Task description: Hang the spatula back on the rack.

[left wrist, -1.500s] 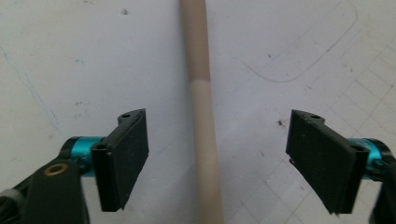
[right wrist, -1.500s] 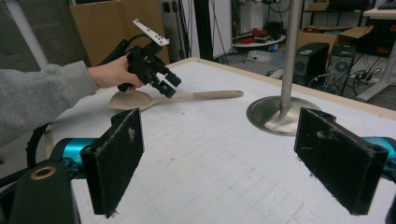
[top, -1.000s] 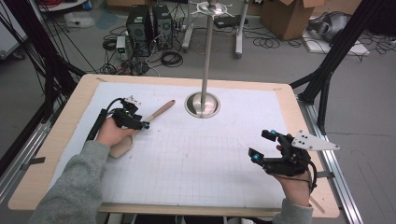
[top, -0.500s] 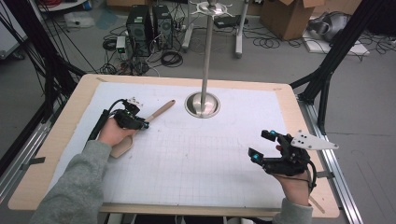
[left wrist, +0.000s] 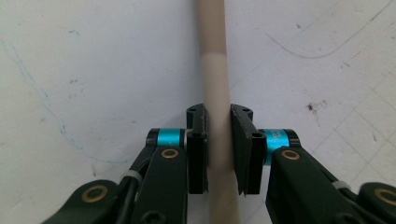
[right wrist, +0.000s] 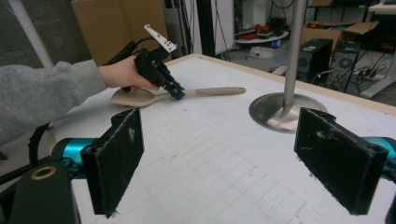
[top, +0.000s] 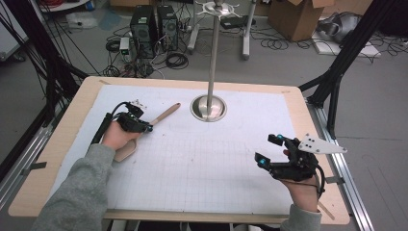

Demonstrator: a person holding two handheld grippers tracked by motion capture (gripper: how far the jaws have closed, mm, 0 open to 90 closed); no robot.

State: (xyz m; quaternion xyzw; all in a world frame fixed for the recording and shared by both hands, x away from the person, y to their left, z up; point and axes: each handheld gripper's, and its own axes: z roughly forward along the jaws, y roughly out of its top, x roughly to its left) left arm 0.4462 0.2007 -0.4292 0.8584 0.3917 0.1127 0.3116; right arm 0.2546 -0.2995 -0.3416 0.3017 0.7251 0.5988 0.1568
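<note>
Two fingers of the left gripper (left wrist: 218, 151) clamp the spatula (left wrist: 216, 84) handle.

A left gripper (top: 144, 126) has just been closing its jaws around the handle of a wooden spatula (top: 163, 115) lying on the white-matted counter (top: 202, 163), left of a steel pole's round base (top: 208, 107). The right gripper (top: 267, 150), jaws apart, hovers near the counter's right edge, well apart.

table (top: 67, 144) with spoon (top: 161, 116), stand base (top: 208, 108)
</note>
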